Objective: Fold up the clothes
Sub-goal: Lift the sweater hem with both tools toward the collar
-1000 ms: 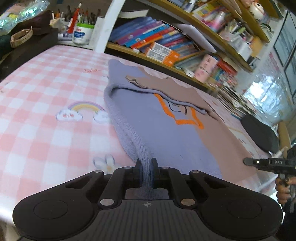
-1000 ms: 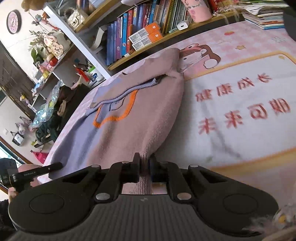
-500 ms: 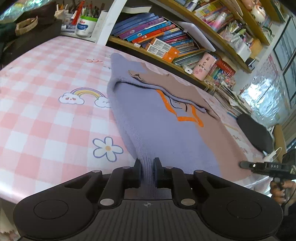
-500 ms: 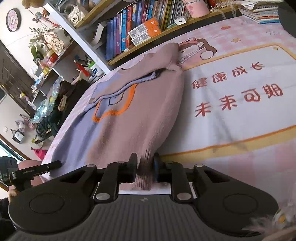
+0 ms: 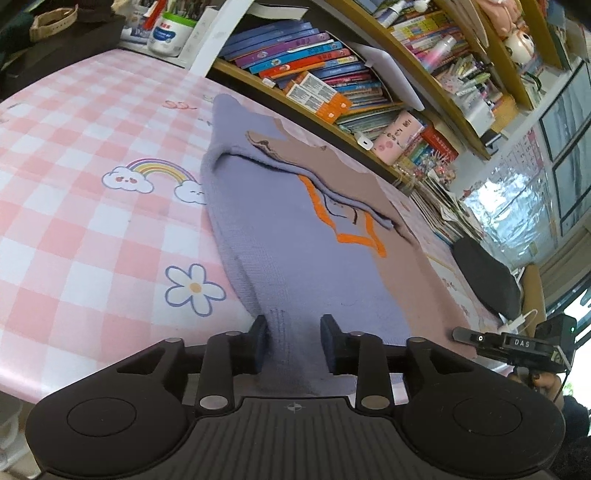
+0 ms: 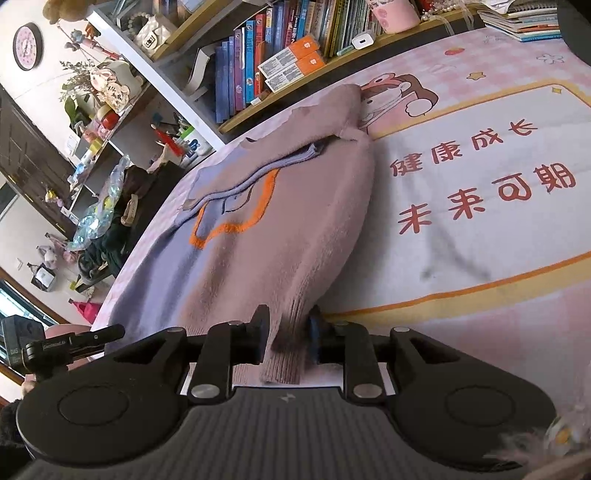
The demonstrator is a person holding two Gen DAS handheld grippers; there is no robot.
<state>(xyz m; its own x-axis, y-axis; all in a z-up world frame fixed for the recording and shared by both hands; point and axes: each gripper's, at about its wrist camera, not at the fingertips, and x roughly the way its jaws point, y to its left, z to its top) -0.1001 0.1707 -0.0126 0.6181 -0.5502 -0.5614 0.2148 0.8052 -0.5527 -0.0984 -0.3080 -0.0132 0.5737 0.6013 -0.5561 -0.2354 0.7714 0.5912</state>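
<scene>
A knitted sweater, lilac on one half [image 5: 295,254] and dusty pink on the other [image 6: 273,236], with an orange outline on its front, lies flat on the pink checked table cover [image 5: 74,192]. Its sleeves are folded across the chest. My left gripper [image 5: 294,343] is open, its fingers either side of the lilac hem corner, which lies loose between them. My right gripper [image 6: 286,338] is open around the ribbed pink hem corner, which also lies loose. The right gripper also shows in the left wrist view [image 5: 517,349], and the left gripper in the right wrist view [image 6: 62,347].
A bookshelf [image 5: 332,88] full of books runs along the far table edge. A white jar [image 5: 170,31] and pens stand at the far left. A dark round cushion [image 5: 484,277] lies right of the sweater. The cover bears red printed characters [image 6: 480,192]. The near table edge lies under both grippers.
Both grippers were shut on the sweater's hem corners and drew the hem toward the near edge. Now both have opened and the hem lies released between the fingers.
</scene>
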